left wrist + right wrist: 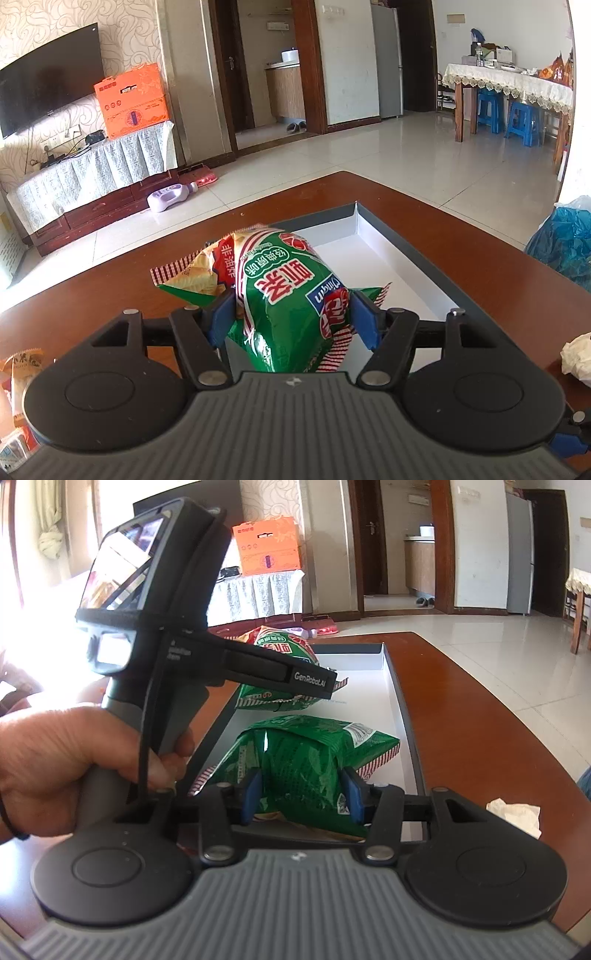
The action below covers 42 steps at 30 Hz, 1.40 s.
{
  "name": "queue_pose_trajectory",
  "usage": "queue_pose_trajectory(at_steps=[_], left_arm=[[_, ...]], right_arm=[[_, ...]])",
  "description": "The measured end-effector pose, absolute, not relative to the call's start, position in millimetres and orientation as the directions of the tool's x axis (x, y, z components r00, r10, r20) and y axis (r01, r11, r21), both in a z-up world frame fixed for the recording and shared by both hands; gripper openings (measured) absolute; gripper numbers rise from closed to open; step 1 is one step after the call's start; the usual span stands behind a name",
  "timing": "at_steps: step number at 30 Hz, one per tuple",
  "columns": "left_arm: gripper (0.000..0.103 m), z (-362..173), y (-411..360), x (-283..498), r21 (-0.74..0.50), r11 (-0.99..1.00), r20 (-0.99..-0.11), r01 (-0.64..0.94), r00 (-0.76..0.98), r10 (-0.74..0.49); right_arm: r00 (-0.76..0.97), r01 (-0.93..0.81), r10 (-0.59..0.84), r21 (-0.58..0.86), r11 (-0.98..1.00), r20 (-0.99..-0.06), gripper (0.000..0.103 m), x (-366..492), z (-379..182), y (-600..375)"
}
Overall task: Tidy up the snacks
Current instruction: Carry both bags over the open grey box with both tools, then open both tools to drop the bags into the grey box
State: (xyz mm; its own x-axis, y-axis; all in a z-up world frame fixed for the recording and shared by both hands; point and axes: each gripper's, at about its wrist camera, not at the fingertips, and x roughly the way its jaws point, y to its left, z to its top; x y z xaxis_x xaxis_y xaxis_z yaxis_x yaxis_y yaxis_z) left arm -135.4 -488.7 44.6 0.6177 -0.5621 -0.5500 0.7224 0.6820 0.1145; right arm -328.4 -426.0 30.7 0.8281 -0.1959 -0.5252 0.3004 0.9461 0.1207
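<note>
Between the left gripper's (291, 314) jaws a green snack bag (284, 295) is pinched, held above the tray (399, 236). The right gripper's (301, 794) jaws clamp a second green bag (306, 757) over the tray's near end. Placing is underway; next likely lowering and releasing each inside.

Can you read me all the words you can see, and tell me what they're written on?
"GenRobot.AI": on the side of the left gripper.
"Qinqin": upside down on the green snack bag in the left gripper.
Chinese characters on that bag: large, but I won't transcribe them.
Orange box print: too small.
Second green bag label: blurred.
</note>
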Motion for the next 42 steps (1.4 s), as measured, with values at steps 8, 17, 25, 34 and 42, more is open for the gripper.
queue_pose_trajectory(at_steps=[8, 17, 25, 34, 42], left_arm=[[0.071, 33.4, -461.7, -136.1, 0.067, 0.757, -0.581, 0.65, 0.642, -0.5], [0.074, 29.7, -425.0, -137.6, 0.0, 0.823, -0.562, 0.568, 0.681, -0.47], [0.087, 32.2, -423.7, -149.6, 0.089, 0.799, -0.517, 0.595, 0.713, -0.473], [0.096, 45.2, -420.1, -190.0, 0.214, 0.741, -0.476, 0.637, 0.73, -0.491], [0.098, 60.9, -379.2, -216.6, 0.214, 0.757, -0.455, 0.618, 0.749, -0.482]], right_arm=[[0.84, 0.175, -0.116, 0.061, 0.983, -0.53, 0.049, -319.8, 29.3, -424.8], [0.828, 0.211, -0.157, 0.04, 0.977, -0.538, 0.049, -311.9, 34.4, -423.2], [0.829, 0.224, -0.174, 0.031, 0.974, -0.531, 0.05, -309.2, 26.3, -418.6], [0.862, 0.225, -0.214, -0.032, 0.974, -0.46, 0.068, -321.5, 30.8, -411.5], [0.89, 0.2, -0.236, -0.13, 0.971, -0.391, 0.075, -327.9, 37.0, -393.8]])
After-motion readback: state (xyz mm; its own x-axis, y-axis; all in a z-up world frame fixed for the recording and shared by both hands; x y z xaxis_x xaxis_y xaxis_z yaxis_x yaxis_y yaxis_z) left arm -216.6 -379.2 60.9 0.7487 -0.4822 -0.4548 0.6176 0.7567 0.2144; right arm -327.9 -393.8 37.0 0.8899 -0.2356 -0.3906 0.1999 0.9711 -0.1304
